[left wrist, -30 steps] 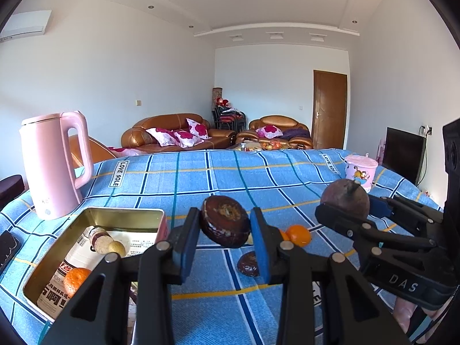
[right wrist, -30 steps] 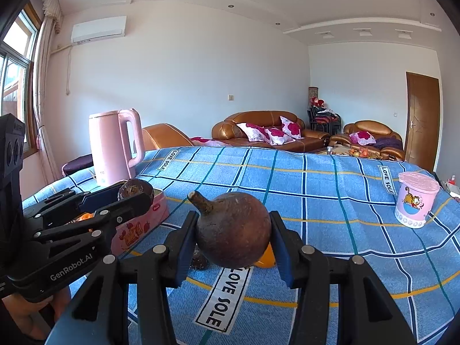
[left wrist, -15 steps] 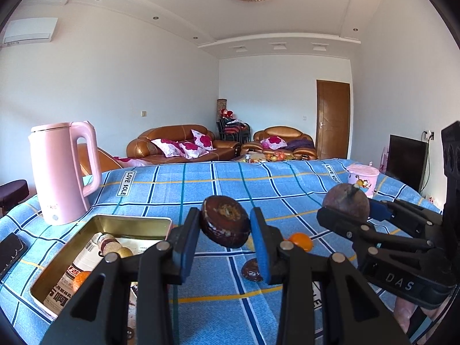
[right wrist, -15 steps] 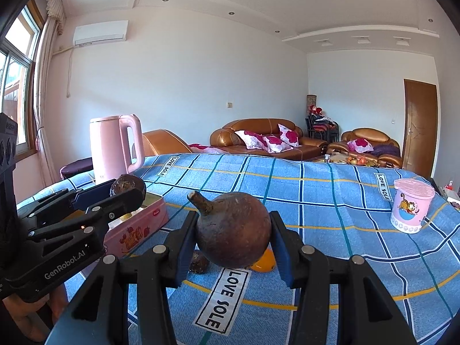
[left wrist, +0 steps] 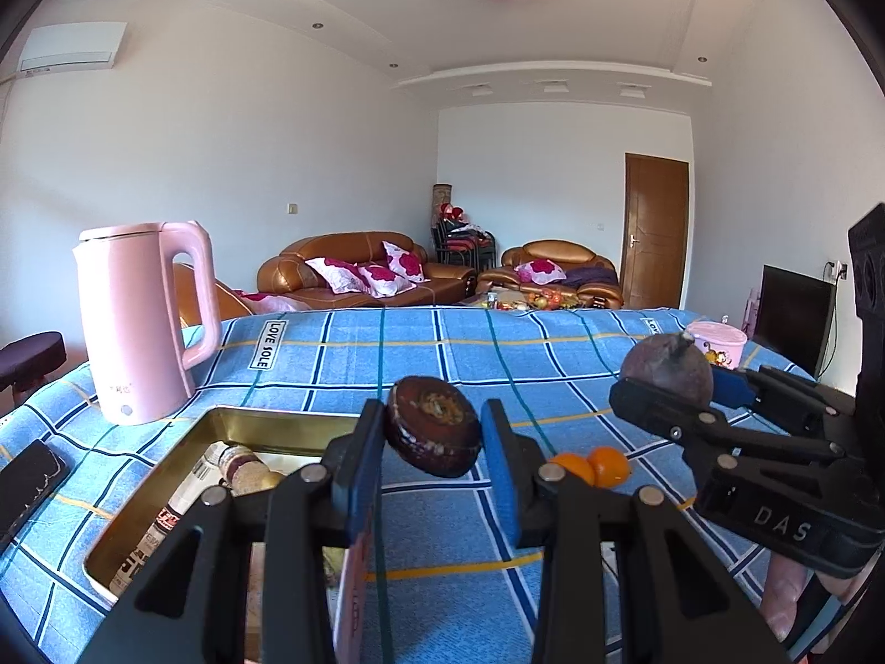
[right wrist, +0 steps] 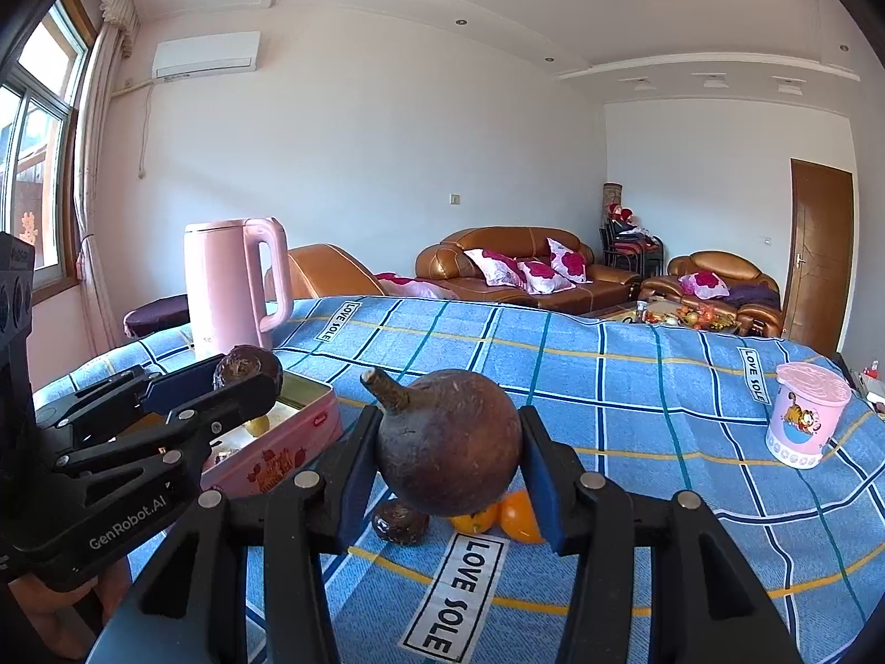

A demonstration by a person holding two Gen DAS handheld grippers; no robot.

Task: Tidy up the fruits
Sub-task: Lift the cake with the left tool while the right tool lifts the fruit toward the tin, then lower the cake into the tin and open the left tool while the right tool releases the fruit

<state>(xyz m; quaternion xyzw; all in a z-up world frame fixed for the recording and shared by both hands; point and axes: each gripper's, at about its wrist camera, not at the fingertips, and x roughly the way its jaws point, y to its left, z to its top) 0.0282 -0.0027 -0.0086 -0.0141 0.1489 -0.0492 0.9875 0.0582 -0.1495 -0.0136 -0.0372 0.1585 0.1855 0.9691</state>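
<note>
My left gripper (left wrist: 434, 437) is shut on a flat dark brown fruit (left wrist: 431, 425), held above the near right edge of an open pink tin (left wrist: 166, 503). The tin holds a paper label and small fruits. My right gripper (right wrist: 448, 456) is shut on a round dark brown fruit with a stem (right wrist: 448, 442). It shows at the right in the left wrist view (left wrist: 666, 371). Two orange fruits (left wrist: 592, 467) and another dark fruit (right wrist: 399, 521) lie on the blue checked cloth (right wrist: 636, 387) below. The left gripper also shows in the right wrist view (right wrist: 246, 373).
A pink kettle (left wrist: 138, 321) stands at the table's back left behind the tin. A pink cup with a cartoon (right wrist: 802, 415) stands at the right. A dark object (left wrist: 27, 481) lies at the left edge. Sofas and a door are beyond the table.
Both grippers have risen a little with their fruits still held. The left one has shifted slightly so the tin sits lower and closer in its view.
</note>
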